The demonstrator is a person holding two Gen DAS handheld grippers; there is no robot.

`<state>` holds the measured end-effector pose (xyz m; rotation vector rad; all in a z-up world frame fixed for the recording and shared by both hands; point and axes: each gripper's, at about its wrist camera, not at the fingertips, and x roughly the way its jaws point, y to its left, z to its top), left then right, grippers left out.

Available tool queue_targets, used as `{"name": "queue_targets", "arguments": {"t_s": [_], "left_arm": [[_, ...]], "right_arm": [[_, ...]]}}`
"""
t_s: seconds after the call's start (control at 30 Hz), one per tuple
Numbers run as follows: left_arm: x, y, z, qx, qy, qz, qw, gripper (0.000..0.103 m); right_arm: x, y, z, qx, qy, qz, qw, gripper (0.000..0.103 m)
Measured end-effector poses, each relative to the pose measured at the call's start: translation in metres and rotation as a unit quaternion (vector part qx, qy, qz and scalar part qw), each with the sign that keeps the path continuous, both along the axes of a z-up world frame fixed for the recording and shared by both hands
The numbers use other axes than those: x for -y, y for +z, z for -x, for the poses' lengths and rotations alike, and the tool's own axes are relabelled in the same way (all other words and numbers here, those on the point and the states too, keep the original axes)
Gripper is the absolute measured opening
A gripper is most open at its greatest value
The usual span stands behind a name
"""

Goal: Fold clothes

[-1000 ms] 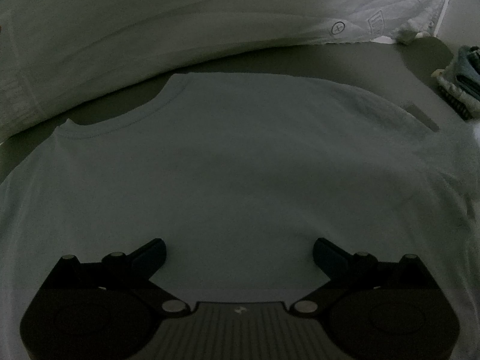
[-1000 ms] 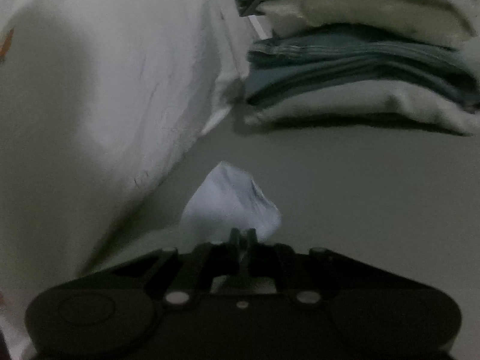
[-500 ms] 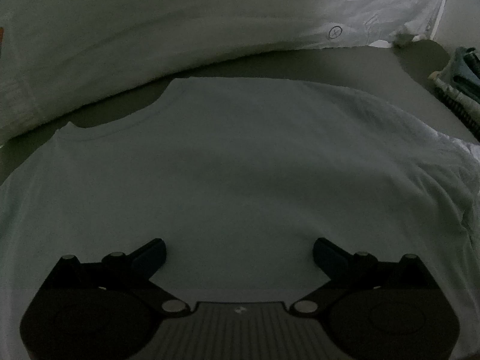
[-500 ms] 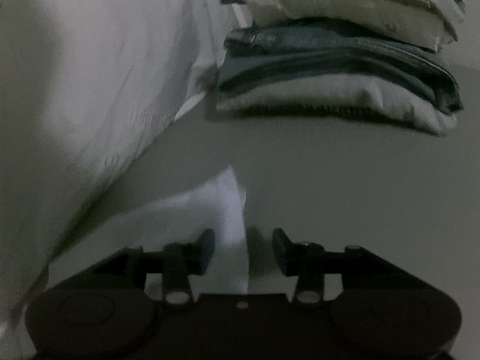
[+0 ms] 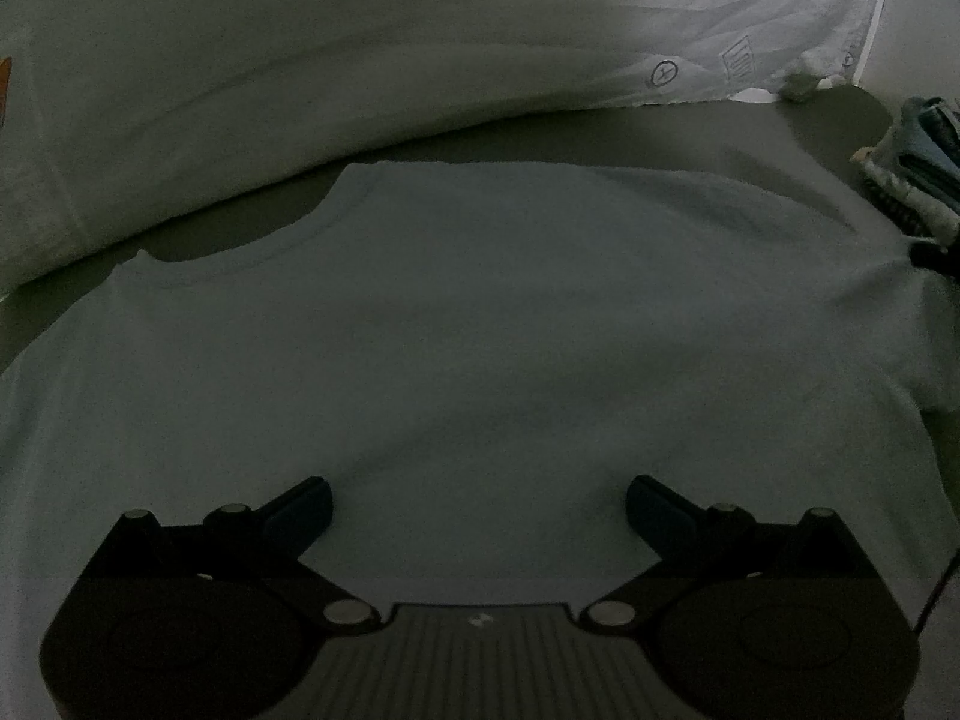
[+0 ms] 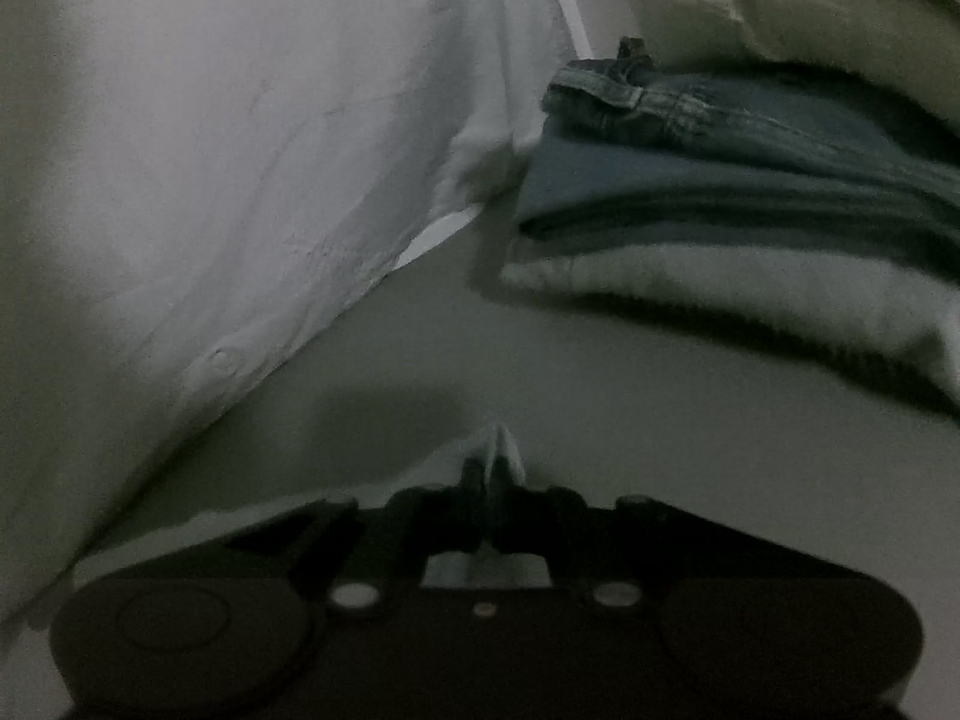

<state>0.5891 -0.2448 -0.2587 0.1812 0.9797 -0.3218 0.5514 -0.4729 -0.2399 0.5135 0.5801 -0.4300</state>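
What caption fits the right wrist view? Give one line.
Right hand-held gripper shut on a pinch of the shirt, folded clothes stacked ahead.

This looks like a bedroom in a home, dimly lit: the work surface is a bed covered with a plain grey sheet (image 5: 600, 132), and a large white pillow (image 5: 360, 42) (its case printed with small care symbols near one corner) lies along the far side. A light T-shirt (image 5: 450, 312) is spread flat on the sheet. Near the pillow's end sits a stack of folded clothes (image 6: 750, 180), denim between pale fleecy pieces.
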Motion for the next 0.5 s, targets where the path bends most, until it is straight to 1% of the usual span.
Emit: {"name": "queue_targets", "arguments": {"t_s": [0.07, 0.1, 0.13, 0.17, 0.2, 0.23, 0.27, 0.3, 0.33, 0.37, 0.43, 0.5], "left_arm": [[-0.001, 0.000, 0.003, 0.005, 0.000, 0.002, 1.0000, 0.103], [-0.002, 0.000, 0.003, 0.006, -0.001, 0.003, 1.0000, 0.103], [-0.003, 0.000, 0.003, 0.005, -0.004, 0.003, 1.0000, 0.103], [-0.004, 0.002, 0.003, -0.001, -0.007, 0.001, 1.0000, 0.103], [-0.006, 0.003, 0.003, -0.008, -0.010, -0.002, 0.9999, 0.103], [-0.011, 0.005, 0.004, -0.019, -0.003, -0.007, 0.9998, 0.103], [-0.017, 0.007, 0.007, -0.031, 0.005, -0.012, 0.9994, 0.103], [-0.025, 0.010, 0.012, -0.034, 0.017, -0.010, 0.9992, 0.103], [-0.038, 0.014, 0.020, -0.033, 0.030, -0.002, 0.9990, 0.103], [-0.053, 0.017, 0.030, -0.034, 0.046, 0.007, 0.9983, 0.103], [-0.087, 0.022, 0.054, -0.041, 0.080, 0.020, 0.9958, 0.103], [-0.123, 0.025, 0.083, -0.043, 0.112, 0.026, 0.9924, 0.103]], "right_arm": [[0.001, -0.010, -0.013, -0.031, 0.010, 0.013, 0.999, 0.005], [-0.002, -0.011, -0.015, -0.042, 0.012, 0.026, 0.999, 0.014], [-0.007, -0.007, -0.011, -0.048, 0.012, 0.045, 0.998, 0.021], [-0.011, -0.002, -0.008, -0.053, 0.013, 0.064, 0.996, 0.042], [-0.014, 0.003, -0.002, -0.051, 0.011, 0.078, 0.996, 0.054], [-0.015, 0.011, 0.010, -0.041, 0.010, 0.086, 0.995, 0.055], [-0.018, 0.017, 0.026, -0.031, 0.011, 0.083, 0.996, 0.057], [-0.021, 0.021, 0.041, -0.026, 0.016, 0.071, 0.997, 0.064], [-0.024, 0.024, 0.057, -0.021, 0.025, 0.055, 0.998, 0.069], [-0.029, 0.025, 0.075, -0.020, 0.037, 0.037, 0.998, 0.078], [-0.045, 0.025, 0.112, -0.037, 0.058, 0.022, 0.997, 0.079], [-0.065, 0.024, 0.145, -0.060, 0.078, 0.029, 0.995, 0.080]]}}
